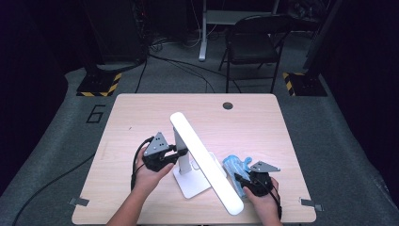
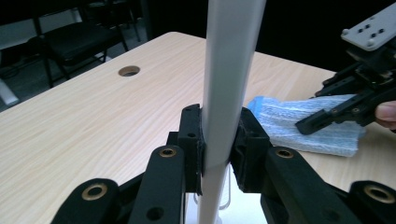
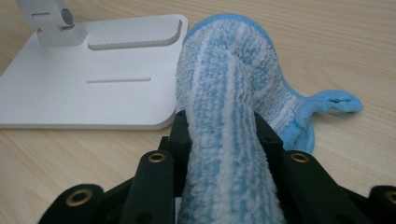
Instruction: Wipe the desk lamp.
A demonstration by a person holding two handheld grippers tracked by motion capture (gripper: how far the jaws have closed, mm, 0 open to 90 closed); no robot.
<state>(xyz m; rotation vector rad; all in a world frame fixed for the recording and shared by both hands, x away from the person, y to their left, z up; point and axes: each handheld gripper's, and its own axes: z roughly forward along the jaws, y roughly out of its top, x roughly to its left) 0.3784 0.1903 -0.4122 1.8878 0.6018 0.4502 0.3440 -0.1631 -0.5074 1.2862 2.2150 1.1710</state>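
A white desk lamp stands near the table's front, with a long bar head (image 1: pixel 203 162) slanting over its flat base (image 1: pixel 190 184). My left gripper (image 1: pixel 180 153) is shut on the lamp's upright post (image 2: pixel 223 93), and both pads (image 2: pixel 192 135) press its sides. A blue and white striped cloth (image 1: pixel 234 165) lies right of the base. My right gripper (image 1: pixel 239 180) is shut on the cloth (image 3: pixel 229 140), which bulges up between the jaws, with a loose corner (image 3: pixel 336 102) trailing on the wood. The right gripper (image 2: pixel 348 109) also shows in the left gripper view, holding the cloth (image 2: pixel 299 123).
The light wooden table (image 1: pixel 141 117) has a round cable hole (image 1: pixel 227 105) at its far edge. A black folding chair (image 1: pixel 254 42) stands on the floor beyond it. The lamp base (image 3: pixel 93 79) lies close to the left of the cloth.
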